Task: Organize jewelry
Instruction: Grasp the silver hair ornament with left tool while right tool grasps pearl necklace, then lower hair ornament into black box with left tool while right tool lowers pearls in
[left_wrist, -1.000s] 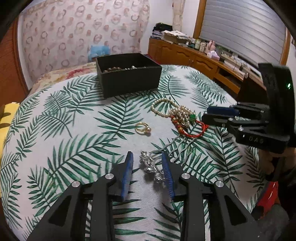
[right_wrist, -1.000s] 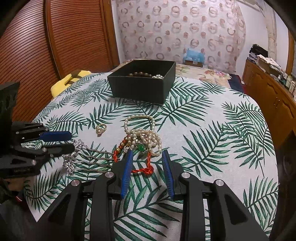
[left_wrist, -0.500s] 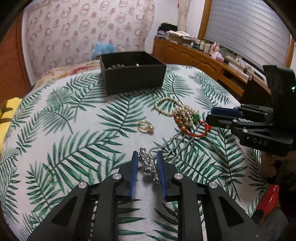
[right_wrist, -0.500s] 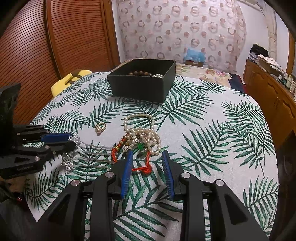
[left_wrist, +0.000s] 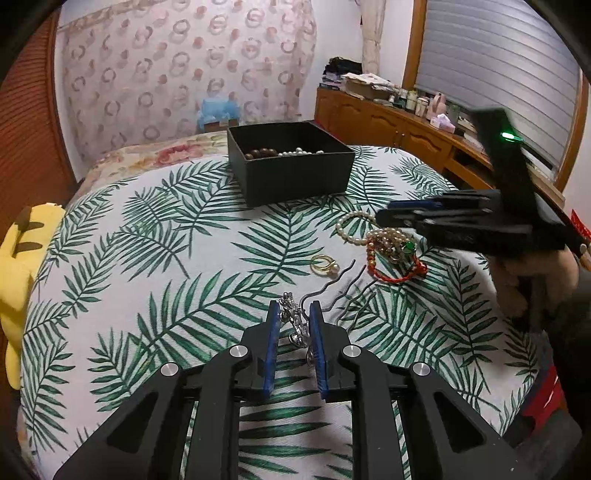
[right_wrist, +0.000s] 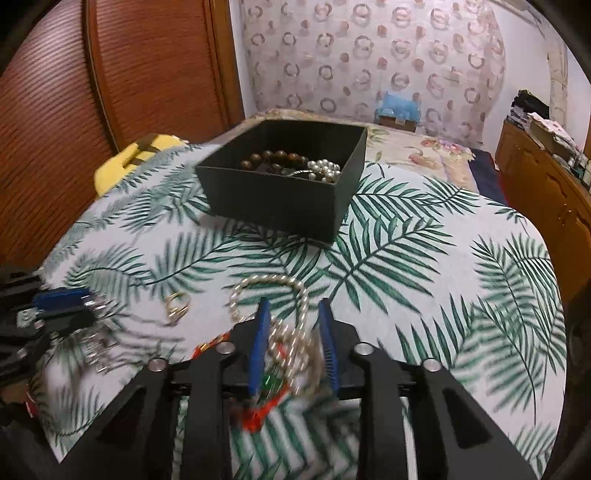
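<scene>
Blue-padded black left gripper (left_wrist: 294, 317), jaws closing, pinching the ornate silver hair comb (left_wrist: 295, 325) at its decorated head, wavy prongs trailing away over the cloth. Blue-padded black right gripper (right_wrist: 291, 332), jaws closing, set around the tangled heap of cream pearl strands (right_wrist: 291, 332); pads not seen pressing, view blurred. Caught in the same heap, a red knotted cord bracelet (left_wrist: 397, 271) with a green stone. Beside the heap toward the left side, a small gold ring (left_wrist: 324, 264) with one pearl, lying apart. Farther on, near the far edge of the white tablecloth printed with green palm fronds (left_wrist: 147, 258), a square black open box (left_wrist: 291, 162) containing brown wooden beads (right_wrist: 277, 157) and white pearls (right_wrist: 325, 168). No legible writing or labels anywhere. At the left edge, a yellow plush toy (left_wrist: 18, 273).
</scene>
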